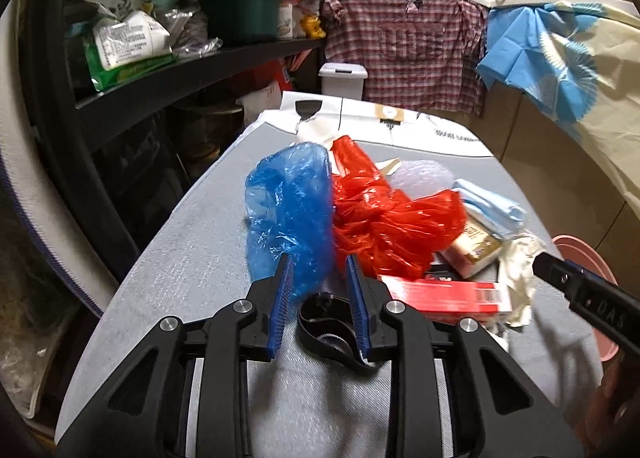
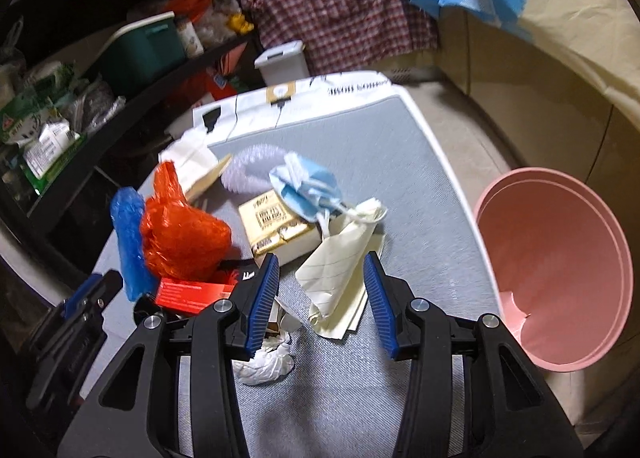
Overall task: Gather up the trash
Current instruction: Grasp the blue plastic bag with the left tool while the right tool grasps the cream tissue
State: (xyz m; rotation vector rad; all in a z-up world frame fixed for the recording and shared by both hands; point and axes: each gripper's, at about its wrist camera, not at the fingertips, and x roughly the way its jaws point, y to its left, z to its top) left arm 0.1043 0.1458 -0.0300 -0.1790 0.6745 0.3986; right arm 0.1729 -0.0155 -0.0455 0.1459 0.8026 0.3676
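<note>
Left tongs (image 1: 320, 278): jaws partly apart, nothing pinched. The blue bag (image 1: 290, 209) lies ahead of the gap, its lower edge just beside the left pad; no press visible. A black strap (image 1: 328, 334) lies on the bench (image 1: 180, 242) under the gap.

Right tongs (image 2: 322, 278): jaws partly apart, empty. The cream paper (image 2: 340, 270), folded and creased, lies on the bench between and ahead of the pads, apart from both.

Trash sits in one pile at mid-bench: blue bag at the left, red bag (image 2: 184, 238) touching it, red box (image 2: 192, 294) in front of the red bag, tan box (image 2: 276, 225) behind the paper, blue mask (image 2: 308, 185) partly on the tan box, clear wrap (image 2: 252, 169) behind that. A crumpled white tissue (image 2: 264, 362) lies near the right tongs' left finger.

The pink bin (image 2: 560, 266) stands off the bench's right edge, mouth tilted toward the camera. A white bag (image 2: 304, 97) stands at the bench's far end.
</note>
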